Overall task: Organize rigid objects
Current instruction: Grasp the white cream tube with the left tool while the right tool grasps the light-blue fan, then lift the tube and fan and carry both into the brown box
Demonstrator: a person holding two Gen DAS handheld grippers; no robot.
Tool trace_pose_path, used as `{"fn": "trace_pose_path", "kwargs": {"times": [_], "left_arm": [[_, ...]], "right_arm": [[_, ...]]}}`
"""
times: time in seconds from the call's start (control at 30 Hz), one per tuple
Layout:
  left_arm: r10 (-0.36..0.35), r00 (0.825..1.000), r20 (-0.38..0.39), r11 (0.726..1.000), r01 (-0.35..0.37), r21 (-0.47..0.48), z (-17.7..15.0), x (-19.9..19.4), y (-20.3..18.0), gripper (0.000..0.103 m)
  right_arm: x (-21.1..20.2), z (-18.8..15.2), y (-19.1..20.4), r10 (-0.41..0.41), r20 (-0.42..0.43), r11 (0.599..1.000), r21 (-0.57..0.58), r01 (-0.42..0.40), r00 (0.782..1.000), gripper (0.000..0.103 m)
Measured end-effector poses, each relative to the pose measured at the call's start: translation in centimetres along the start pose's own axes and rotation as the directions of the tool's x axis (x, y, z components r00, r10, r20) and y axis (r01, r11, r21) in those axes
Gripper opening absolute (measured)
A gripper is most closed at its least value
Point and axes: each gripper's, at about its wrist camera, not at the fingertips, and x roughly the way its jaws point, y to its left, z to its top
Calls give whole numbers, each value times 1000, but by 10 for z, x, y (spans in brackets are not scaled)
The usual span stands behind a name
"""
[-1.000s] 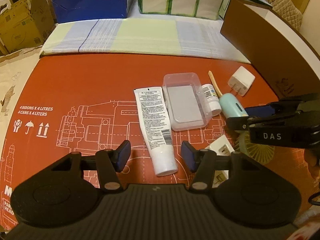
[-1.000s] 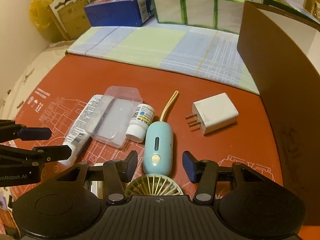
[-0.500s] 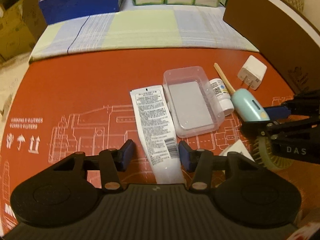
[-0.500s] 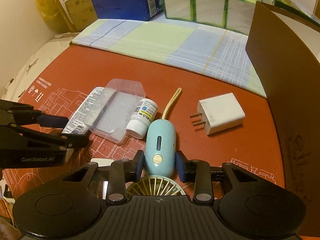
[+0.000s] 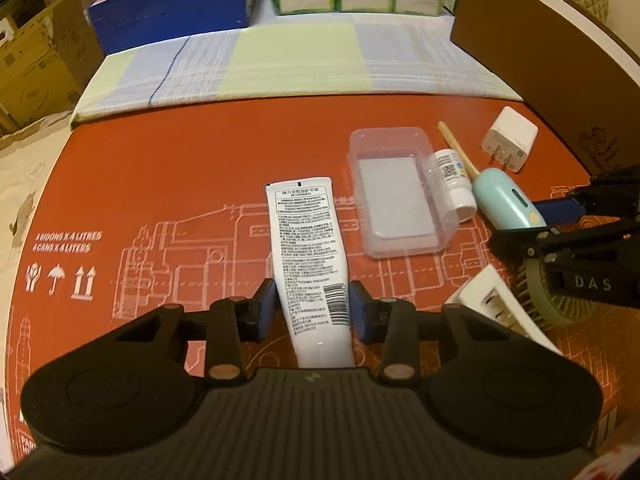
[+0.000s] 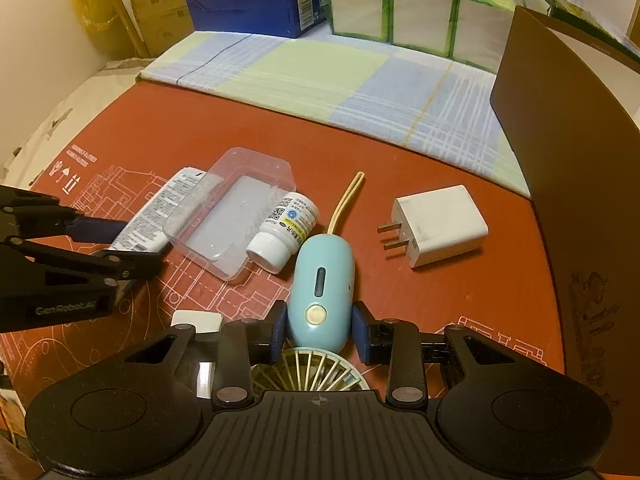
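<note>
A white tube (image 5: 310,258) lies on the red mat (image 5: 180,168), and my left gripper (image 5: 313,312) is shut on its lower part. My right gripper (image 6: 320,334) is shut on the handle of a light blue hand fan (image 6: 322,280), whose fan head (image 6: 310,372) lies under the gripper body. Between them lie a clear plastic box (image 5: 396,192) and a small white bottle (image 6: 286,232) on its side. A white charger plug (image 6: 438,226) lies to the right. The tube also shows in the right wrist view (image 6: 160,216).
A brown board (image 6: 568,152) stands along the right edge. A plaid cloth (image 5: 296,60) lies beyond the mat, with a blue box (image 5: 172,8) and green-wrapped packs (image 6: 420,8) behind it. A white item (image 5: 500,308) lies near the fan head.
Both grippers moved forward and closed: the left onto the white tube, the right onto the fan's handle.
</note>
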Motion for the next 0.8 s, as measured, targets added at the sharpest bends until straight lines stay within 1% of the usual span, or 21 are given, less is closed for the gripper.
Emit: {"fn": "trace_pose_path", "kwargs": {"times": [0.13, 0.37, 0.57, 0.8], "left_arm": [[9, 1000, 0, 1000, -9, -16, -6, -6, 5, 34], [12, 999, 41, 999, -10, -35, -8, -23, 9, 34], [4, 995, 99, 999, 0, -37, -2, -45, 6, 34], [-26, 984, 177, 1000, 29, -10, 5, -75, -9, 34]], "right_arm": [[-1, -2, 1, -3, 12, 1000, -12, 4, 1000, 31], [-17, -6, -2, -13, 69, 1000, -7, 14, 998, 30], [-39, -12, -3, -23, 135, 1000, 11, 21, 991, 30], [-71, -23, -8, -39, 228, 998, 52, 28, 973, 30]]}}
